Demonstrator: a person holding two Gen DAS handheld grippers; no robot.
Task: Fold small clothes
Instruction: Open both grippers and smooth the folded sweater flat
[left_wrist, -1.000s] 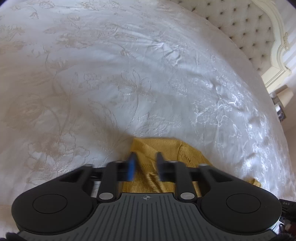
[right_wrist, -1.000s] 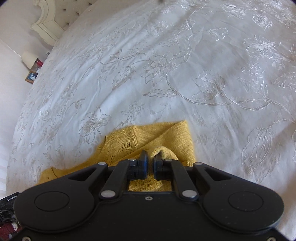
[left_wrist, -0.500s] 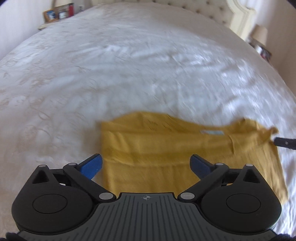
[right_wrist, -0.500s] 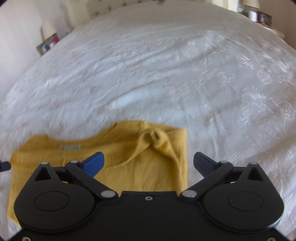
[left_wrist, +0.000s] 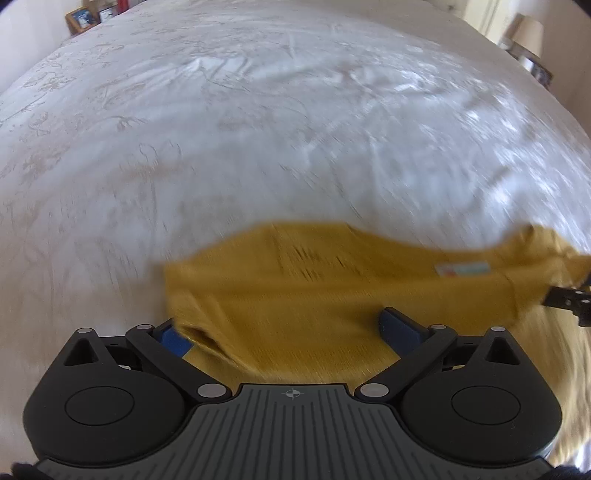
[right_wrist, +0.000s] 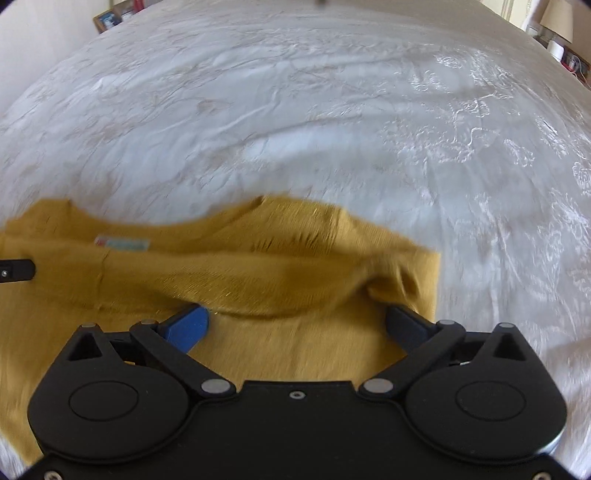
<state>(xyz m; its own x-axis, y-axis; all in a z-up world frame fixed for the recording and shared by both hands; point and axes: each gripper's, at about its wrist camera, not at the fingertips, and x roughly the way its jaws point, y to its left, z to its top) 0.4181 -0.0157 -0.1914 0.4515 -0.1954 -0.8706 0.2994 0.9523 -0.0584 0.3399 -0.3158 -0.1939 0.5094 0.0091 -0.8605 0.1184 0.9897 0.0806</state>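
Observation:
A mustard-yellow knit garment (left_wrist: 314, 291) lies spread on the white bedspread, with a small label near its far edge (left_wrist: 465, 268). It also shows in the right wrist view (right_wrist: 258, 273), label at left (right_wrist: 123, 242). My left gripper (left_wrist: 282, 332) is open over the garment's left part, holding nothing. My right gripper (right_wrist: 297, 323) is open over its right part, where the cloth is bunched into a raised fold (right_wrist: 399, 284). The right gripper's tip shows at the edge of the left wrist view (left_wrist: 570, 302).
The white embroidered bedspread (left_wrist: 277, 129) stretches all around. Picture frames (left_wrist: 92, 16) stand at the far left and a lamp (left_wrist: 528, 31) at the far right beside the bed.
Both grippers were shut on the garment a second ago; they opened, let it go and pulled back. The garment now lies spread on the bed.

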